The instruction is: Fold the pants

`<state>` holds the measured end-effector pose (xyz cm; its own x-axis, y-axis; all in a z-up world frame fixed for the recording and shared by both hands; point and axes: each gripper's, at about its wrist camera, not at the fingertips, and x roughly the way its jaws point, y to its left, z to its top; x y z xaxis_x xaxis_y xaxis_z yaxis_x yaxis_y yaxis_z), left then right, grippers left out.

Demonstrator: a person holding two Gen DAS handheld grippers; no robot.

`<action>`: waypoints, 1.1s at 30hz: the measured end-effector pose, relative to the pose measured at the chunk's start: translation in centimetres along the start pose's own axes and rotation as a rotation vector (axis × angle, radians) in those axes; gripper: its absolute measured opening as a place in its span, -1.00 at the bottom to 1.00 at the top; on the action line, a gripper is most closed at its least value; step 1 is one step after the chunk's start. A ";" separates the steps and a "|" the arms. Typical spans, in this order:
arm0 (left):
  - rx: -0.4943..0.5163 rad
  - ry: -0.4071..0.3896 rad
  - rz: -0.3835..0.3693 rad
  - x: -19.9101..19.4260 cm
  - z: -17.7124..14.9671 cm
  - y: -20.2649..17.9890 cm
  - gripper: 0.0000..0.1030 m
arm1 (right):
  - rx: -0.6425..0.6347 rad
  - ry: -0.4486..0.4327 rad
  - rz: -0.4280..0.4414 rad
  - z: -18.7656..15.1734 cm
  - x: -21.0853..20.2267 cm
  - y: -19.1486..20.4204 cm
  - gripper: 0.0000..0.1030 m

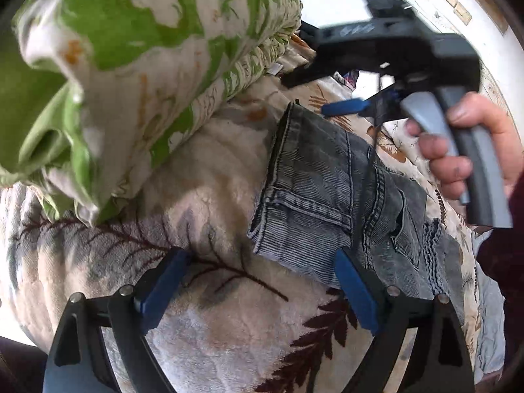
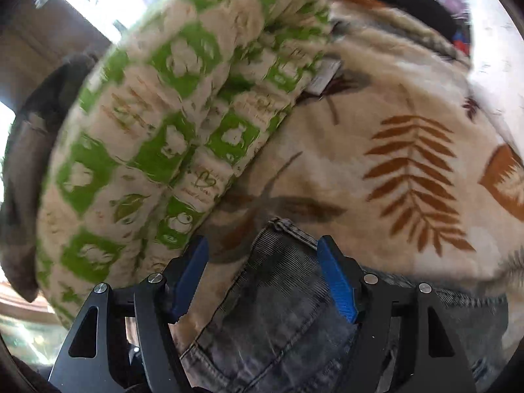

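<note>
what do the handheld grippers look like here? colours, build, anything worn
Both the left gripper and right gripper have black linkage arms with silver pivot pins and blue ribbed pads. The right one's handle is grey and black. Dark maroon sleeve.

Right gripper (image 2: 262, 275): black linkage with blue fingers (image 2: 337, 281), jaws standing apart with nothing pressed between the pads, hanging over the near edge of the scene. Pants (image 2: 278, 321): grey washed denim with stitched seams, folded, lay below and between the fingers on a cream plush blanket (image 2: 376, 98) printed with brown and rust fern leaves. Quilt (image 2: 157, 124): cream and green patchwork, folded thick, rested on the blanket to the left, just beside the pants; view blurred.
</note>
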<state>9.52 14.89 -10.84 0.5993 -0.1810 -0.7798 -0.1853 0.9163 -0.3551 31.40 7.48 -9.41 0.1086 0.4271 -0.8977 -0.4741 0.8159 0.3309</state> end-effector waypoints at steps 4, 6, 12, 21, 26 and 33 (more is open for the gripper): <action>0.008 0.007 0.004 0.2 0.0 0.2 0.80 | -0.051 0.083 -0.090 -0.1 3.4 0.1 0.27; 0.012 0.010 0.004 0.1 0.0 0.2 0.81 | -0.101 0.093 -0.190 -0.6 4.7 0.0 -0.05; -0.009 0.013 -0.015 0.3 0.2 0.3 0.82 | -0.059 0.034 -0.227 -1.6 3.0 -1.2 -0.72; -0.068 0.013 -0.053 -0.9 0.3 2.5 0.82 | 0.018 -0.122 -0.143 -3.9 -2.0 -2.3 -0.75; -0.050 0.013 -0.061 -1.2 -0.2 2.4 0.82 | 0.063 -0.229 -0.087 -5.7 -5.8 -1.5 -0.76; 0.067 -0.073 -0.088 -2.4 -0.8 0.0 0.83 | 0.140 -0.383 -0.025 -9.8 -12.1 -2.7 -0.76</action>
<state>7.44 15.05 -9.34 0.6663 -0.2380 -0.7067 -0.0784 0.9201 -0.3838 22.81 -3.71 -2.30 0.4485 0.4988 -0.7417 -0.3464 0.8620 0.3702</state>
